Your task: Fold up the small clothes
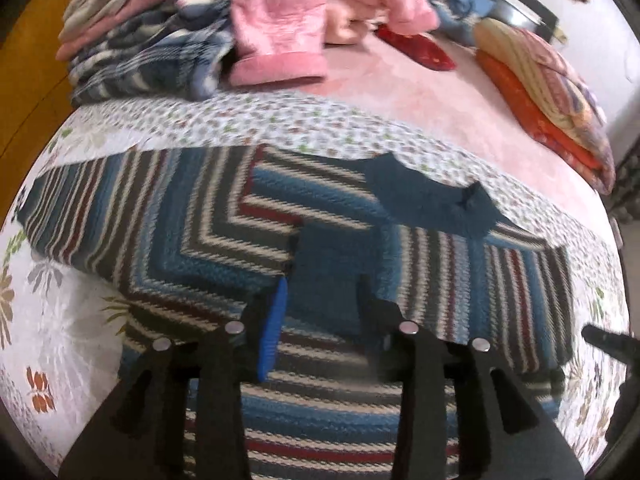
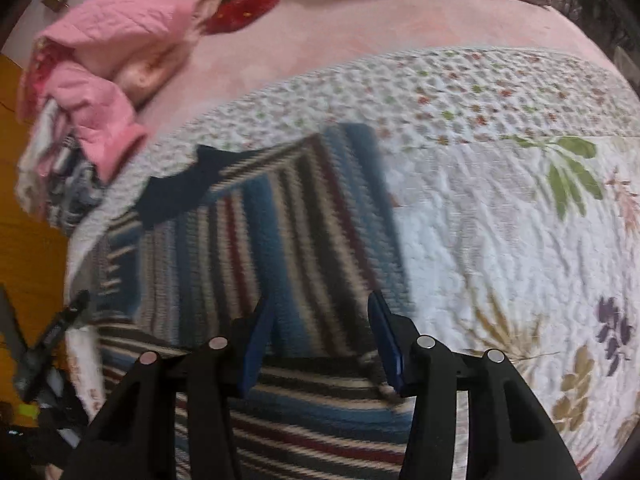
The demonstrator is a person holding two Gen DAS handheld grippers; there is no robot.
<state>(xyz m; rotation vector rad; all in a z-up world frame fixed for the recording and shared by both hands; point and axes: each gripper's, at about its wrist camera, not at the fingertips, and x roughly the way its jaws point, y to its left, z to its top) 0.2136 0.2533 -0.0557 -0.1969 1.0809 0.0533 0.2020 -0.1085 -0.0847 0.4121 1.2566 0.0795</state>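
Both the left gripper (image 1: 322, 312) and the right gripper (image 2: 316, 332) hover with jaws spread, grasping nothing, over the striped sweater (image 1: 224, 216) lying flat on the floral quilt (image 2: 500, 208); a shallow pinch could catch the quilt too — farther off, the pink jacket (image 1: 276, 28) overhangs the workspace.
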